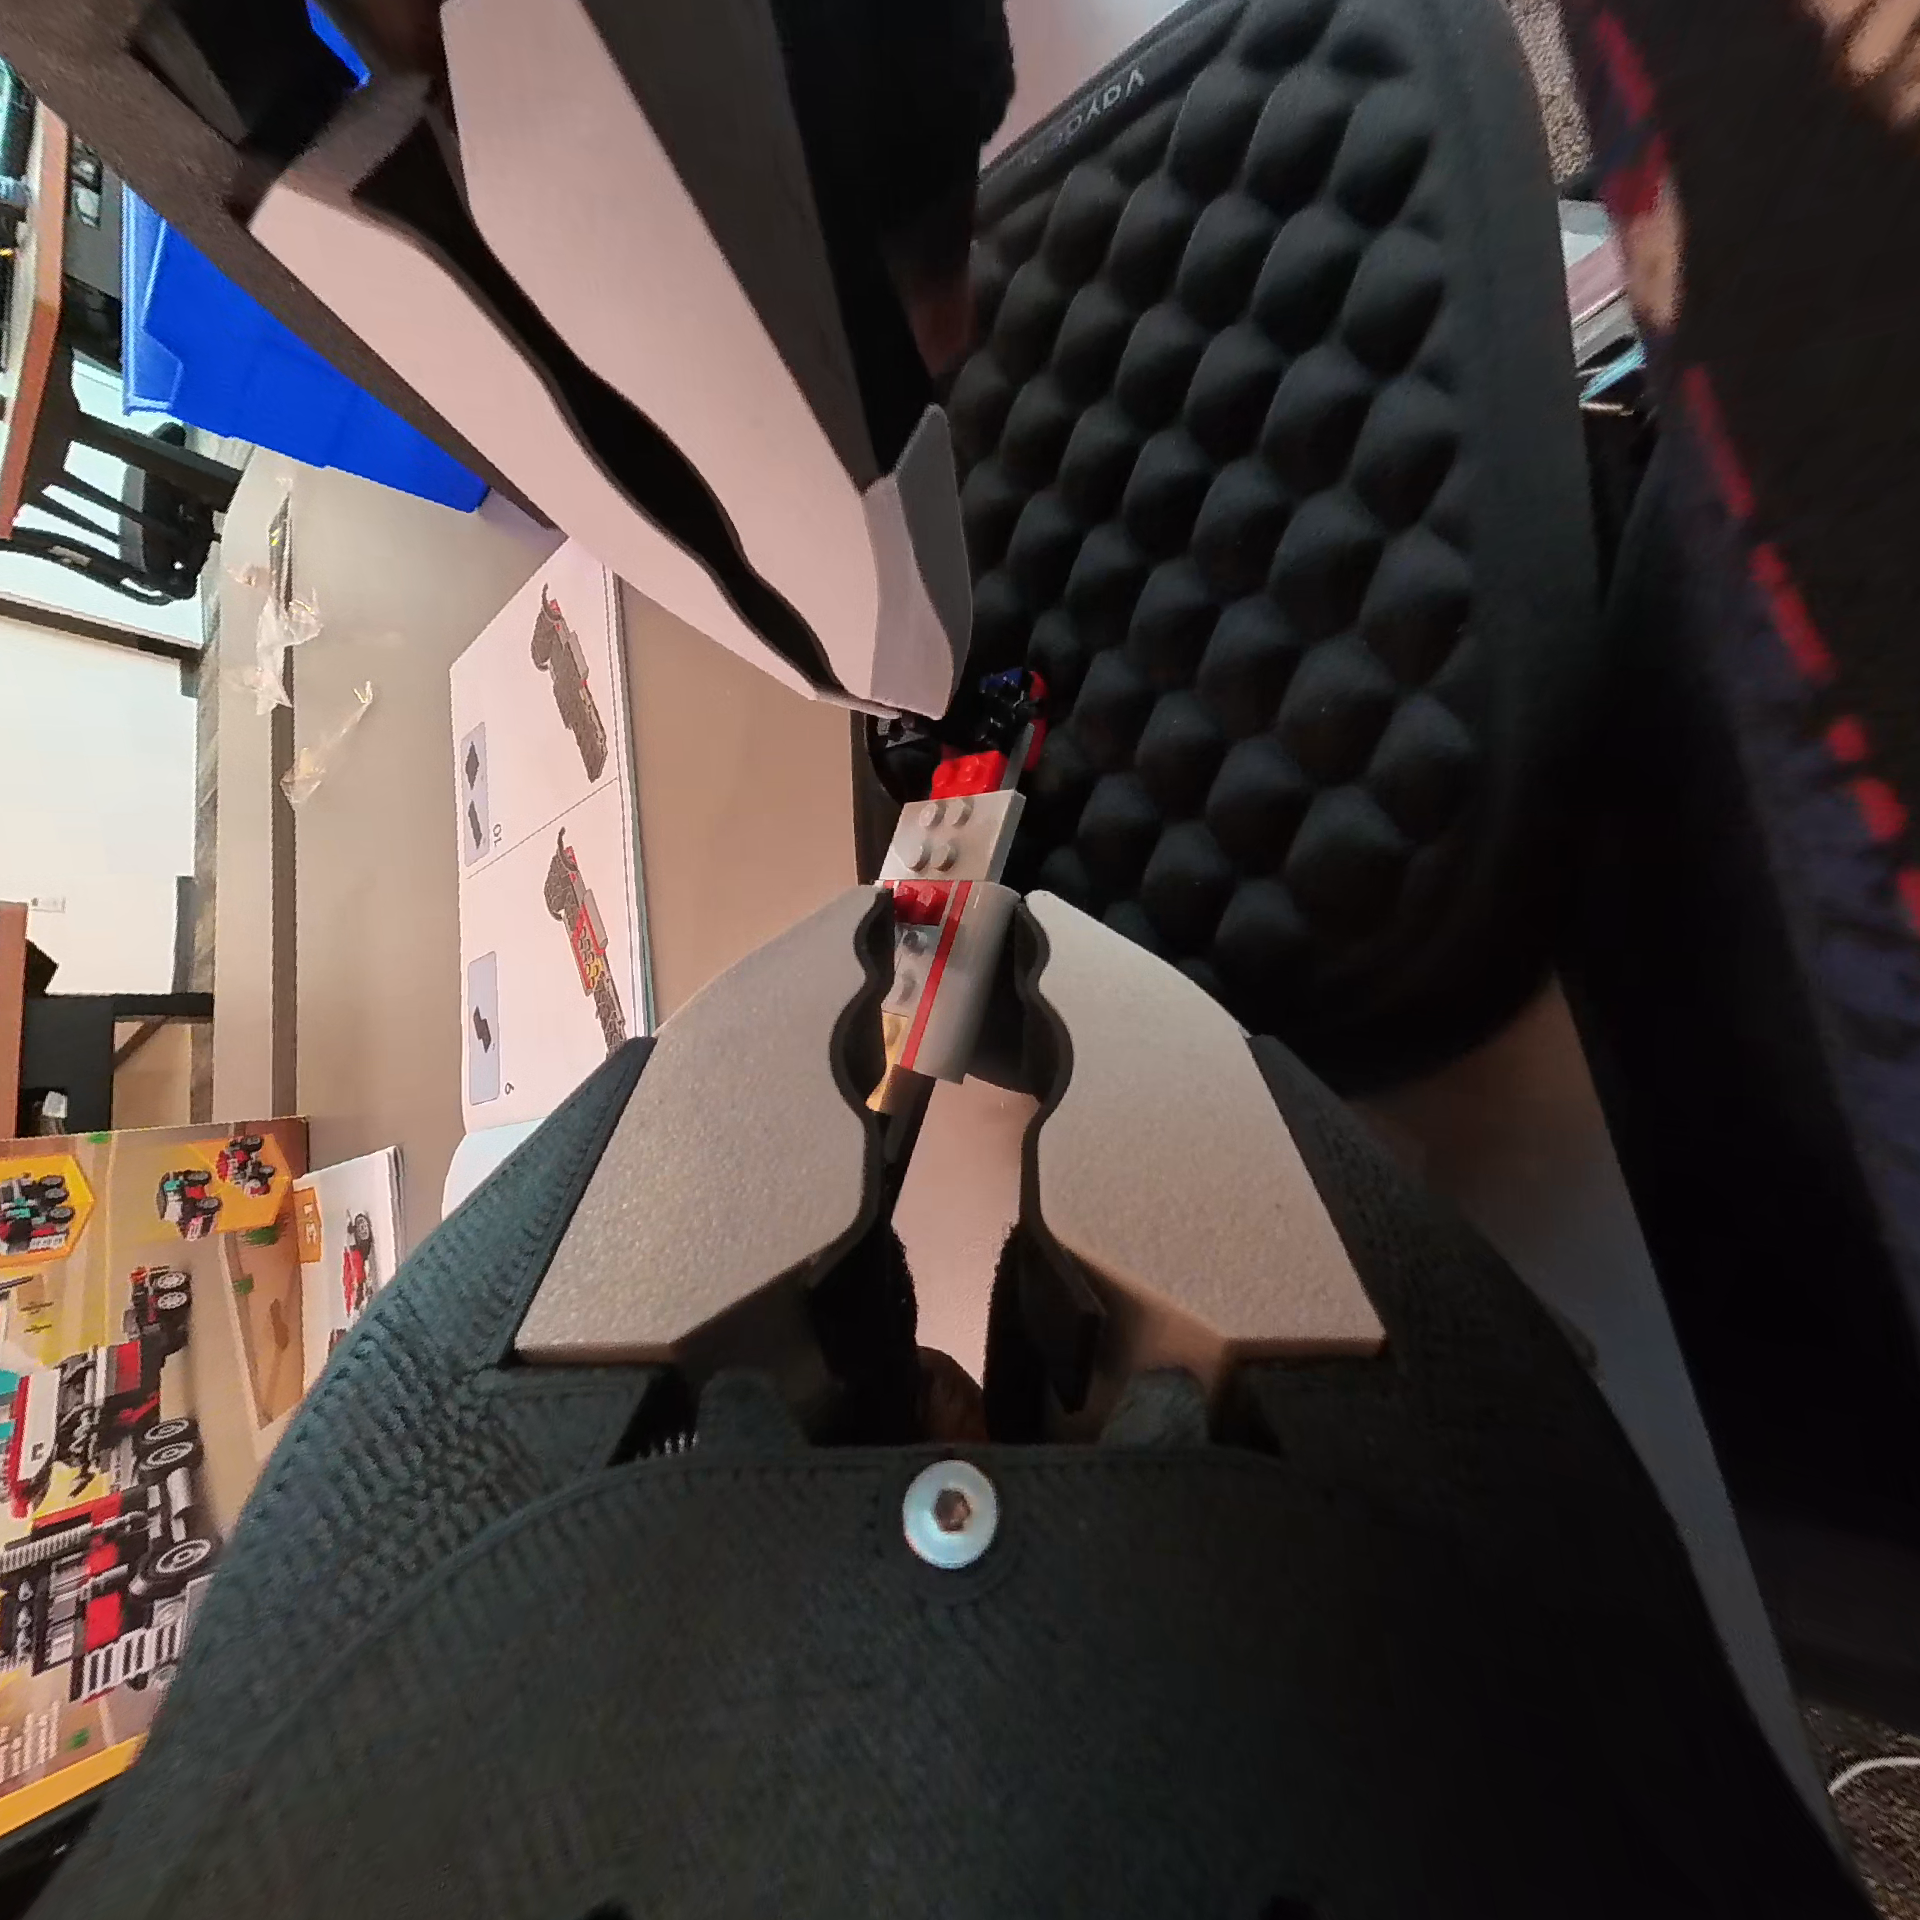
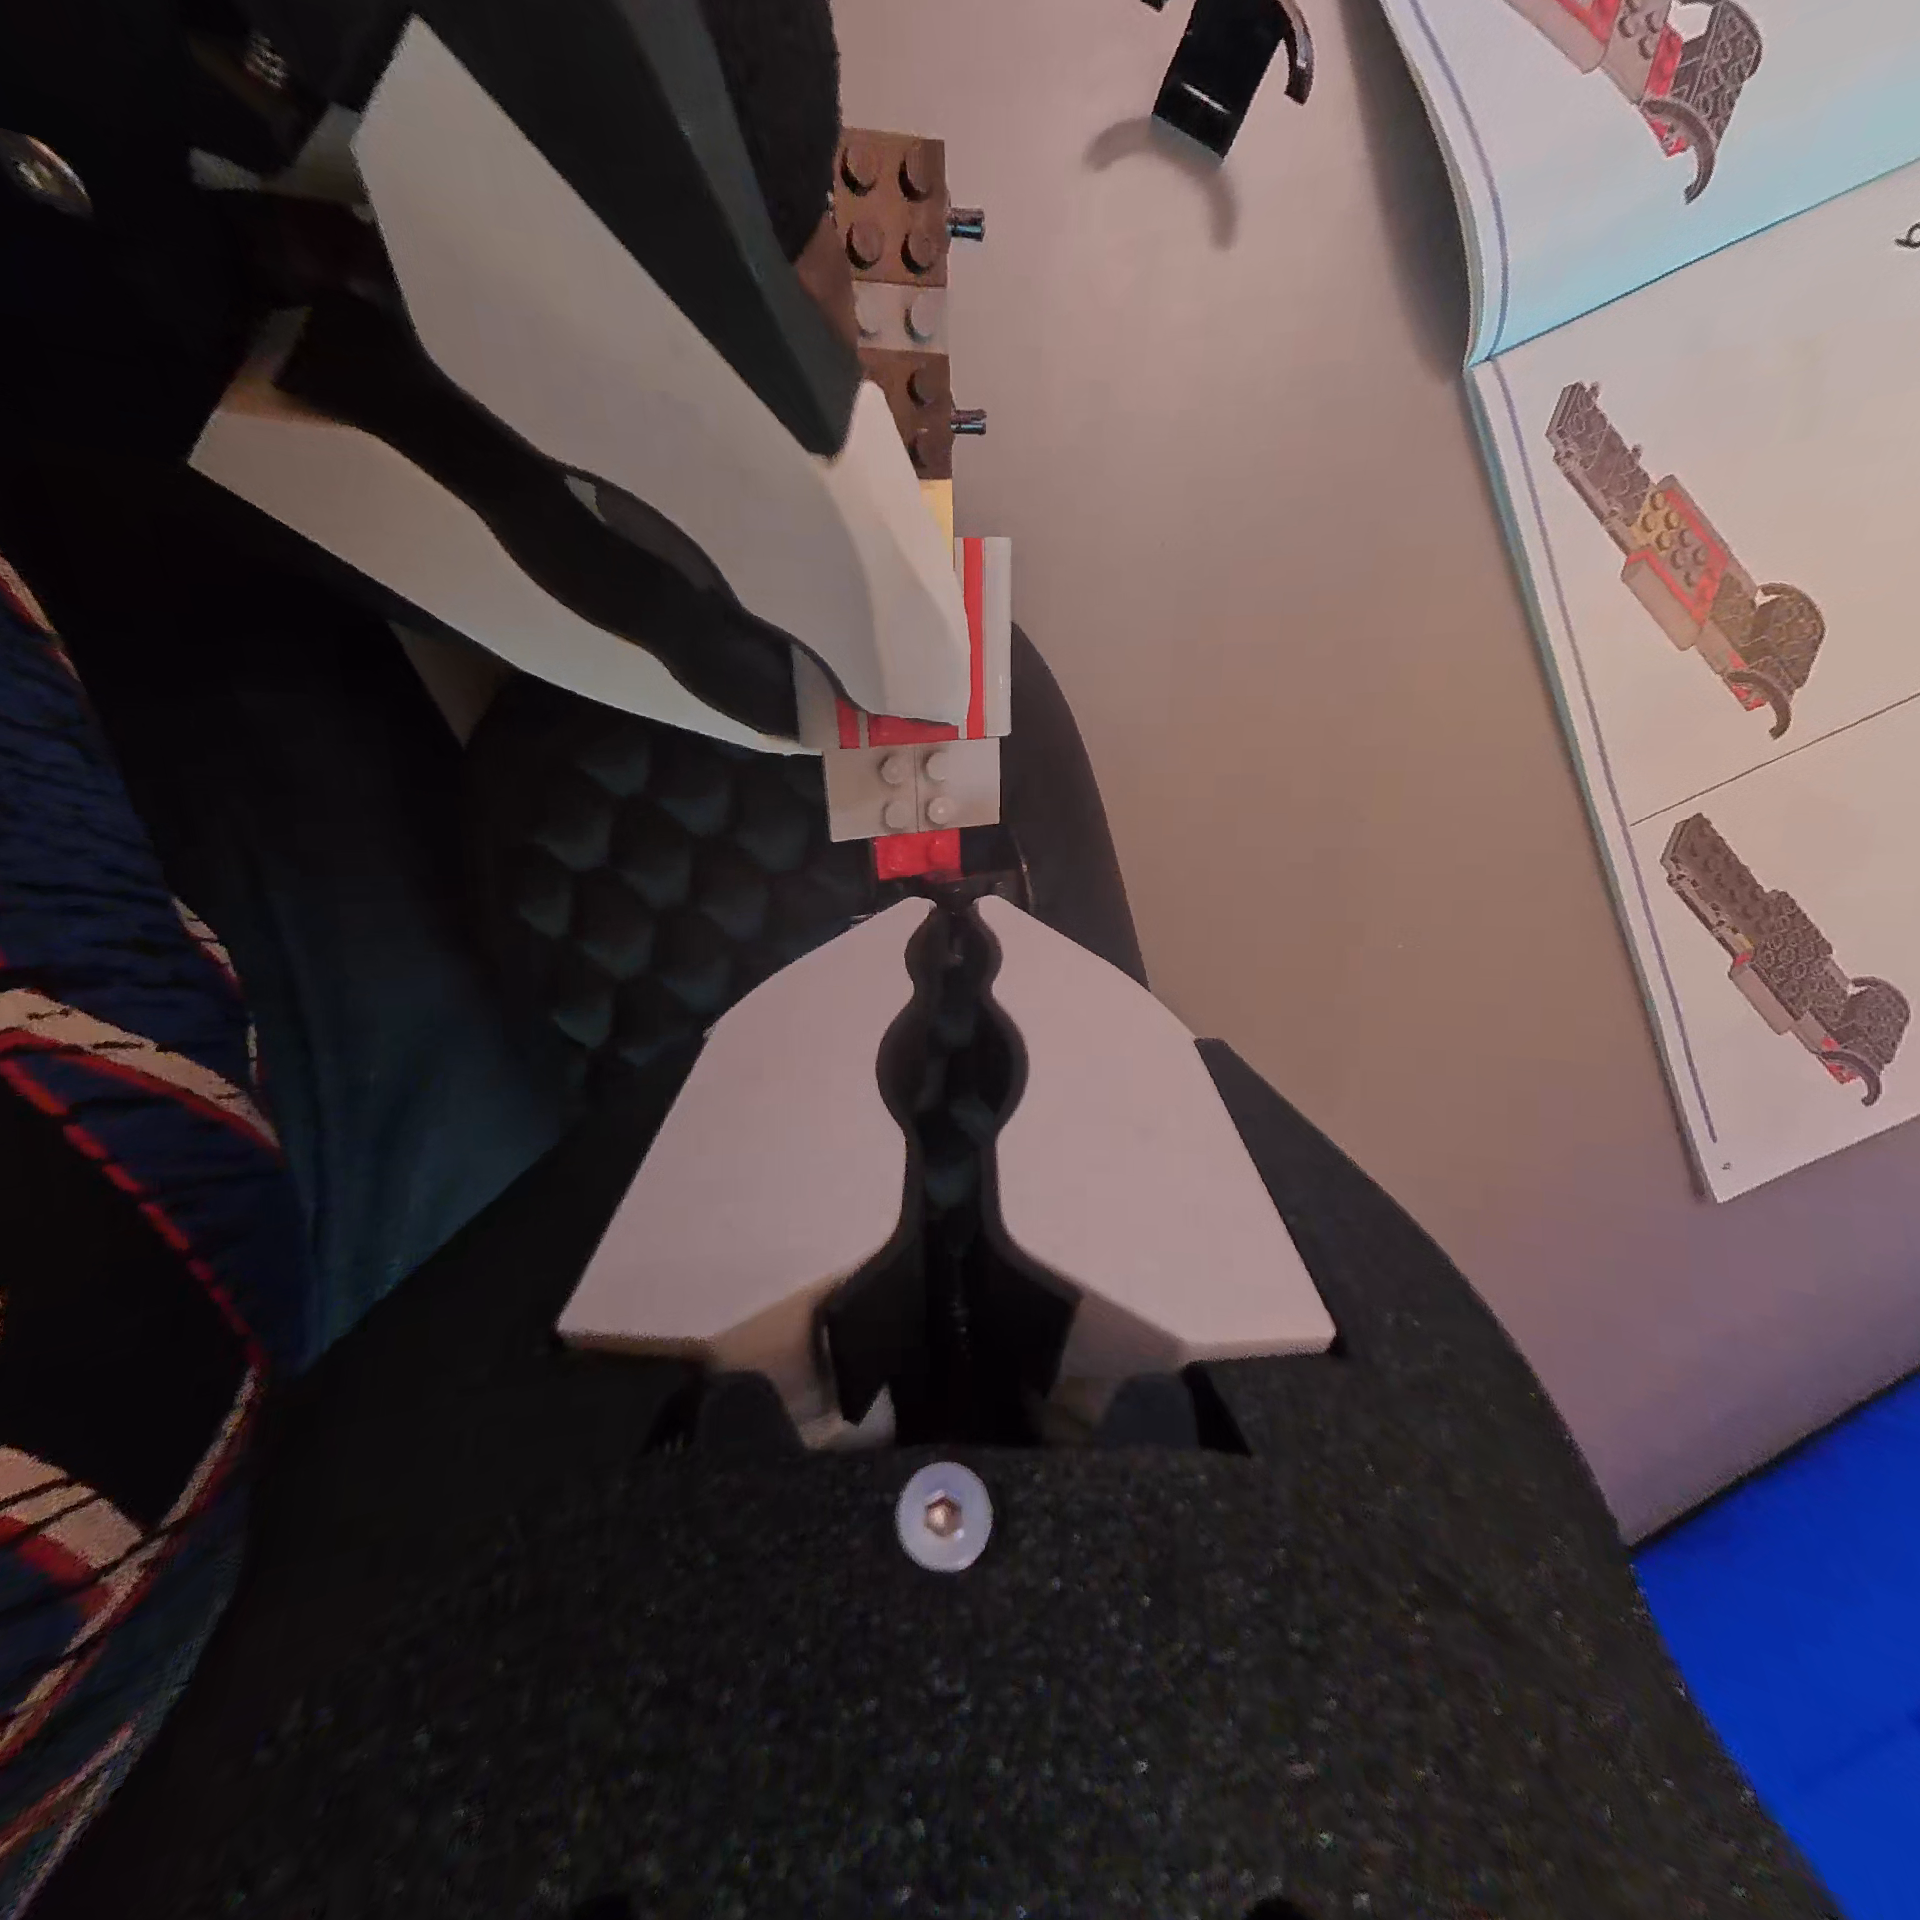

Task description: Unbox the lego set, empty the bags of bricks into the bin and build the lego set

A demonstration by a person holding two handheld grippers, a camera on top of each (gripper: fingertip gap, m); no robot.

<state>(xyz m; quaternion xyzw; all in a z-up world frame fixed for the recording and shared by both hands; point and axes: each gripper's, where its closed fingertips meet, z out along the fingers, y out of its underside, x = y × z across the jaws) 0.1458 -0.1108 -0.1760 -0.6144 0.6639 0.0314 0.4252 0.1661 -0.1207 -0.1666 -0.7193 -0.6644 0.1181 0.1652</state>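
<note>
Our left gripper [image 1: 951, 925] clamps the grey-and-red lego build [image 1: 940, 883] as our right gripper [image 2: 951, 904] pinches its black end above the tabletop [image 2: 1247, 623], beside the instruction booklet [image 2: 1704, 727].

Each gripper, left gripper [image 1: 948, 914] and right gripper [image 2: 953, 902], has two pale grey wedge-shaped fingers [image 1: 727, 1122] with wavy black inner pads, mounted on a black textured body fastened by one silver hex screw [image 1: 950, 1513]. The person wears a dark garment [image 2: 114, 1091] with red stripes.
</note>
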